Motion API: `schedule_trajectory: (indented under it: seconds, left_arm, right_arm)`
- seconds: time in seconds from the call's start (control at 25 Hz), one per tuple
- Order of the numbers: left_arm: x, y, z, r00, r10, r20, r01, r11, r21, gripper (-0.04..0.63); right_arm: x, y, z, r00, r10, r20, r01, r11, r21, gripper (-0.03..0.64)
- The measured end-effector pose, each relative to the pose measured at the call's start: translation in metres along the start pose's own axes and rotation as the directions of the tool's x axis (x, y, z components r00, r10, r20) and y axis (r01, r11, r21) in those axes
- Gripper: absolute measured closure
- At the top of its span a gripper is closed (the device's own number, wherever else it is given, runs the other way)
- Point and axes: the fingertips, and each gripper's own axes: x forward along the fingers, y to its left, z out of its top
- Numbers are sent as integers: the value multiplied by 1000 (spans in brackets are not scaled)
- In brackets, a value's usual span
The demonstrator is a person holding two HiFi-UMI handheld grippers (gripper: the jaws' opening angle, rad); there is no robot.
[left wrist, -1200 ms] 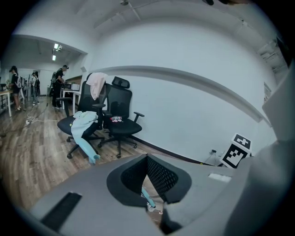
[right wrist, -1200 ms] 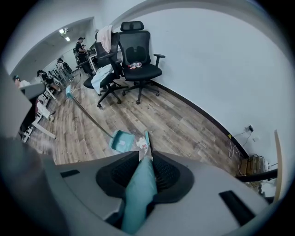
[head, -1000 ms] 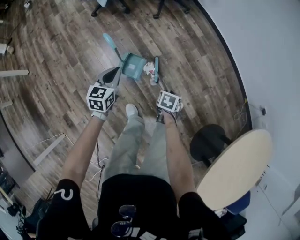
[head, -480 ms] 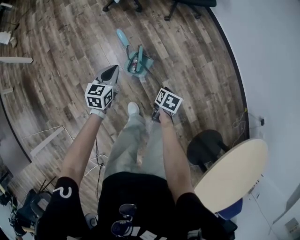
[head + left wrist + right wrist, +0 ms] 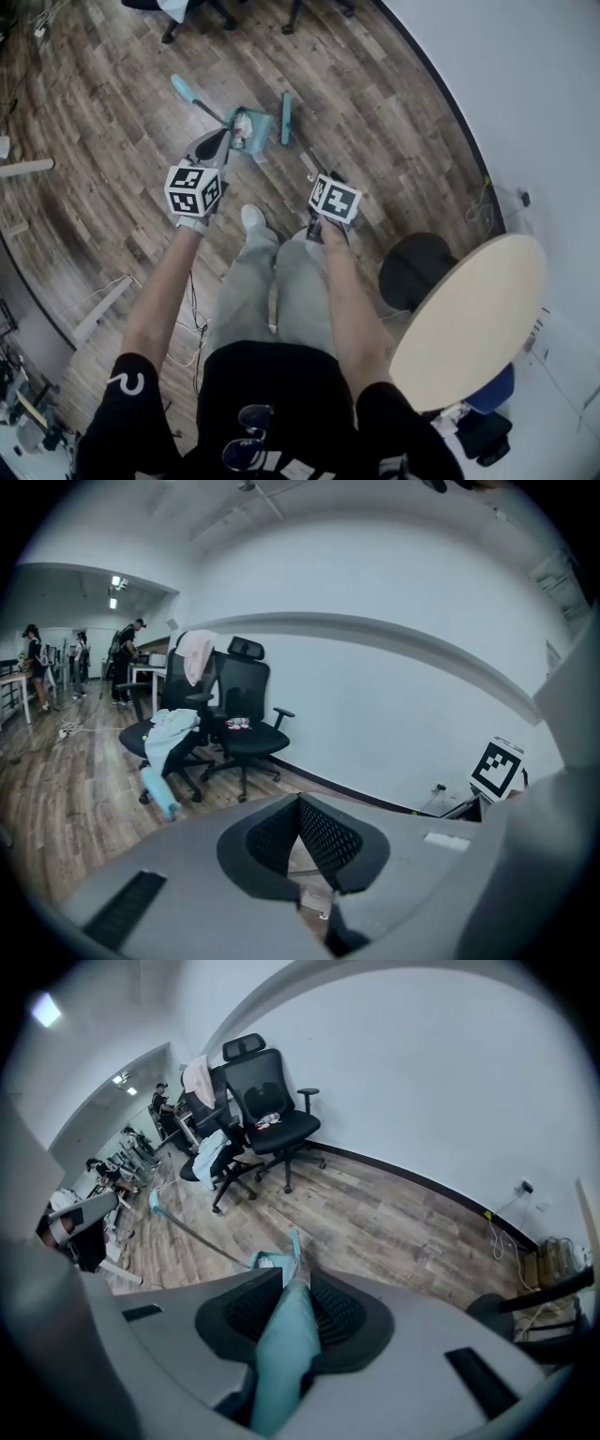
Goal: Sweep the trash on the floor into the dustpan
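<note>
- Farthest left, the dustpan's long handle [image 5: 194, 99] slants over the wooden floor [image 5: 103, 178], its pale-blue grip end pointing away toward the office chairs [image 5: 272, 1101].
- Next comes the left gripper [image 5: 223, 141], just beside the dustpan's near-left side; in its own view the two meshed pads meet at the tips, pressed together with nothing held between them, and the handle's grip shows off to the left, outside the jaws.
- The teal dustpan [image 5: 255, 136] sits on the floor, well apart from the tabletop's left edge, on its far-left side.
- White and pink trash [image 5: 241, 124] lies on the pan.
- The broom head [image 5: 286, 105] stands just right of the pan, a narrow gap between them.
- From it the broom handle [image 5: 281, 1335] runs back to the right gripper [image 5: 291, 1297], whose jaws pinch the teal shaft from both sides.
- A black stool [image 5: 417, 267] stands on the floor right beside the tabletop's left edge.
- The round, pale tabletop [image 5: 473, 319] fills the lower right, near the white wall [image 5: 525, 94].
</note>
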Motion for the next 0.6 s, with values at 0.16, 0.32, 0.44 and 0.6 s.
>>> schedule_trajectory:
  seconds: [0.16,0.32,0.44,0.6]
  left_arm:
    - [49,-88,-2,995,-93,-35,95,994,61,598]
    - [89,-183,-10,970,-227,-91,237,963,128,598]
    - [113,-255,-11,939,-317,-132,337,924,180,598]
    - [124,-338,-20,893,-406,-196,445,863,239,598]
  right_arm:
    - [-21,-87,-6,999,-35,15,34,996,87,532]
    - [-51,-169,-32,994,-109,23,103,975,198,532]
    - [-73,-230,-54,986,-166,21,153,946,287,532]
    - [-104,-282,-100,984,-180,-5,165,891,424,532]
